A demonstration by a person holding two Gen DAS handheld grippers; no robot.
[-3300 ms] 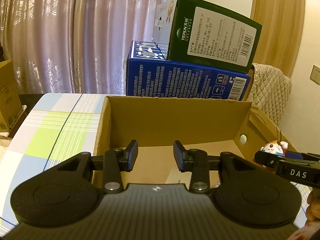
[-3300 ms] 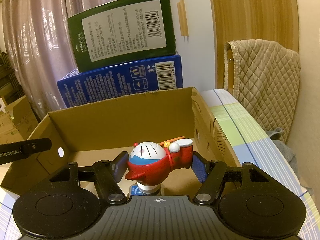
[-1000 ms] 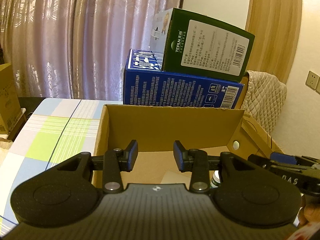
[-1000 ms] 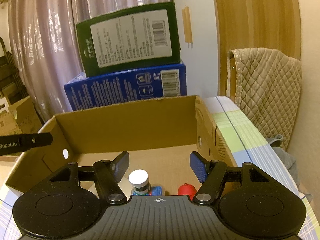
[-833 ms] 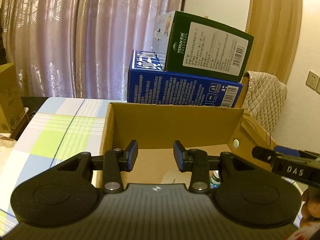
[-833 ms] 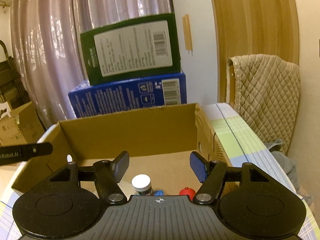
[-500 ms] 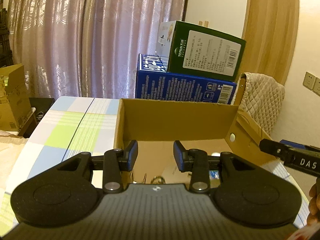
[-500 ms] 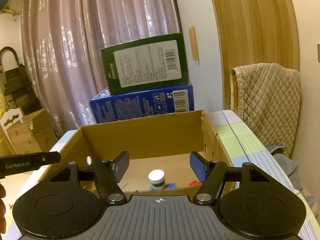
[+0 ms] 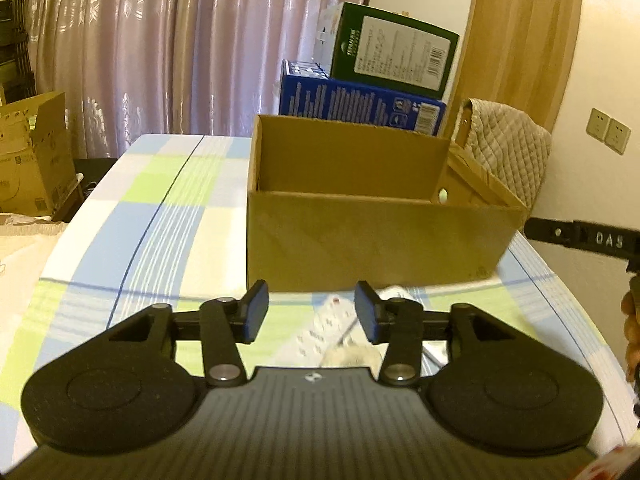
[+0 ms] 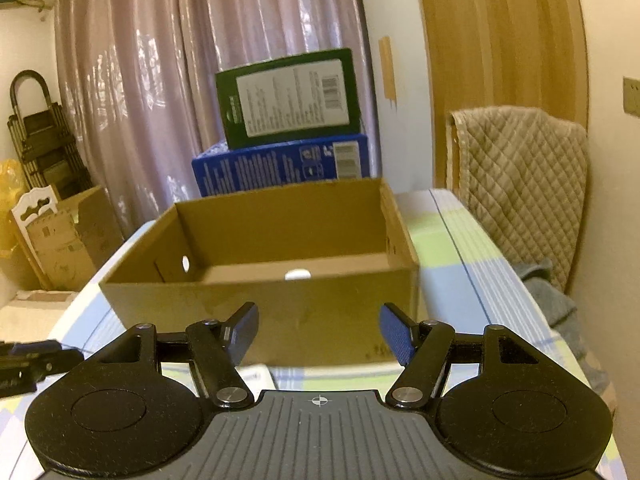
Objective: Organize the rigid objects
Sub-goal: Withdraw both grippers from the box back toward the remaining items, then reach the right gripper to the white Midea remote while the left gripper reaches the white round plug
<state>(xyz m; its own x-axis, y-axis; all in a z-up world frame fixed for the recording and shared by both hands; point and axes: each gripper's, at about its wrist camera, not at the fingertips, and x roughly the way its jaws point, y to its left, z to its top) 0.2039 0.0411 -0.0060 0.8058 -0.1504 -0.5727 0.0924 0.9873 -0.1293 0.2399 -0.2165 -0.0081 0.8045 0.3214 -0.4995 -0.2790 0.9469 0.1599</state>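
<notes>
Left wrist view: the left gripper (image 9: 311,309) has just been opening its jaws; they stand apart and nothing is pressed between them. A blurred white strip (image 9: 326,330) lies on the checked table (image 9: 132,216) under the gap, toward 6 o'clock from the box (image 9: 372,236). The right gripper's finger (image 9: 580,236) enters at 3 o'clock. In the right wrist view the right gripper (image 10: 318,332) is released, jaws wide and empty, in front of the box's near wall. Inside the box a white cap (image 10: 297,274) shows just over this wall. Behind the box, at 12 o'clock, a green carton (image 10: 288,98) sits on a blue carton (image 10: 280,168).
</notes>
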